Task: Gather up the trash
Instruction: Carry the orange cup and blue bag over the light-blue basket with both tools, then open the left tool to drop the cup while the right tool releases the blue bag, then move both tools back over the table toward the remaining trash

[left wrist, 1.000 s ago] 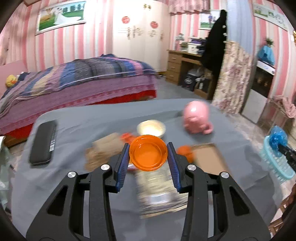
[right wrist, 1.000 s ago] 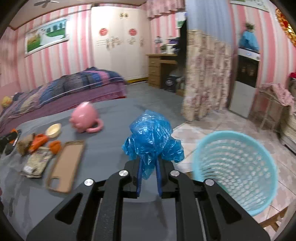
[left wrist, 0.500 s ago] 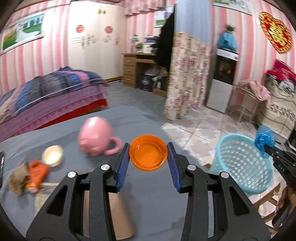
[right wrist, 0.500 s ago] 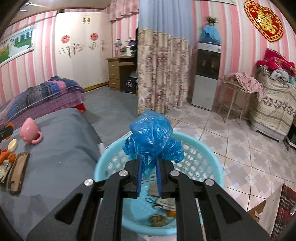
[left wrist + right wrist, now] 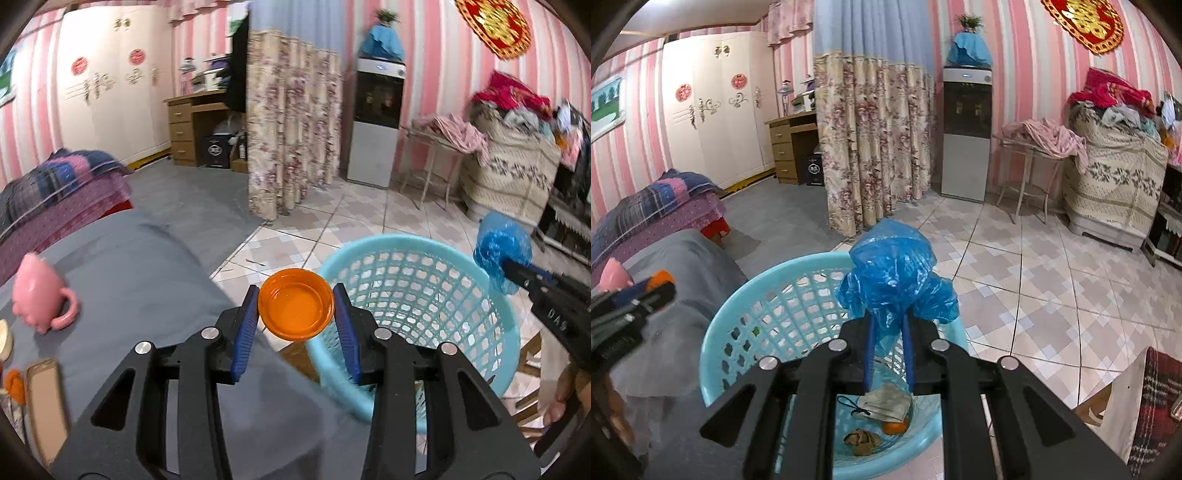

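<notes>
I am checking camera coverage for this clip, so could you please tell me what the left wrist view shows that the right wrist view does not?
Only the left wrist view shows the orange lid clamped between the left gripper's jaws, and the tan phone case on the grey table.

Only the right wrist view shows the basket's contents: a crumpled wrapper, an orange scrap and a brown scrap.

Both show the light blue basket and the blue plastic bag gripped by the right gripper.

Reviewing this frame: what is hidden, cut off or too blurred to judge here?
- Left wrist view: items at the table's left edge are blurred and cut off.
- Left wrist view: the basket floor is hidden behind the left gripper.
- Right wrist view: basket contents are partly covered by the right gripper.
</notes>
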`<state>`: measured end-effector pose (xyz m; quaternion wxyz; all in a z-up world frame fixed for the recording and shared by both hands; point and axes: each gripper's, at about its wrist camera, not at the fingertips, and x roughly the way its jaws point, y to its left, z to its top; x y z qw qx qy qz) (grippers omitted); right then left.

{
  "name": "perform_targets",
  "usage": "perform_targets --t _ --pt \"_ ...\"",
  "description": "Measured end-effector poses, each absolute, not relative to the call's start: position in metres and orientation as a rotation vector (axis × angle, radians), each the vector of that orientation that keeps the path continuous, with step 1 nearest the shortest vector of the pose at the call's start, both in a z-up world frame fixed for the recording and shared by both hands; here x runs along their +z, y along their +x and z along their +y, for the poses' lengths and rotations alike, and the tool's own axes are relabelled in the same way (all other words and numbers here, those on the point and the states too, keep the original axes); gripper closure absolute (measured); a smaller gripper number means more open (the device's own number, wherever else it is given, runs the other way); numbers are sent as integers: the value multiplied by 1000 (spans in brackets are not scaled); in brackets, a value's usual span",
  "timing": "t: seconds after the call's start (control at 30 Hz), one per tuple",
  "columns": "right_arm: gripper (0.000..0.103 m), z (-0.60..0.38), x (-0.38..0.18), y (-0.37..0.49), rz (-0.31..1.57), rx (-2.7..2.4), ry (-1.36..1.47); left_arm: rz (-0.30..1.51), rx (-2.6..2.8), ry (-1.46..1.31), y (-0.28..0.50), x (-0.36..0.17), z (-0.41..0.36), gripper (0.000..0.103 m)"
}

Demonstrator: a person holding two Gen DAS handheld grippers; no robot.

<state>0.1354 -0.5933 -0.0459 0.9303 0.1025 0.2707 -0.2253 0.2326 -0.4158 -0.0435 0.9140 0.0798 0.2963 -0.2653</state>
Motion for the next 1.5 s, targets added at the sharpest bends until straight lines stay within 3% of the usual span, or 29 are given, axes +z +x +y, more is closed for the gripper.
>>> perform_targets --t 0.33,0.4,0.7,1.17,1.3,1.37,1.5 --pt "90 -610 -59 140 583 -462 255 628 -609 223 242 -51 -459 61" --pt "90 -607 -59 140 584 -455 247 626 -596 223 243 -49 -458 43" --pt "90 -590 -59 150 590 -424 225 581 -478 185 248 -31 -417 17" --pt "87 -581 -66 164 596 -433 253 568 -358 92 255 -15 -353 13" --pt "42 -577 -66 166 596 -447 234 567 -337 81 258 -14 -346 13" --pt "37 -577 -64 165 588 -450 238 572 -336 66 259 -15 -343 13" --pt "14 -576 -62 163 575 -449 247 574 -338 75 258 -18 -343 13"
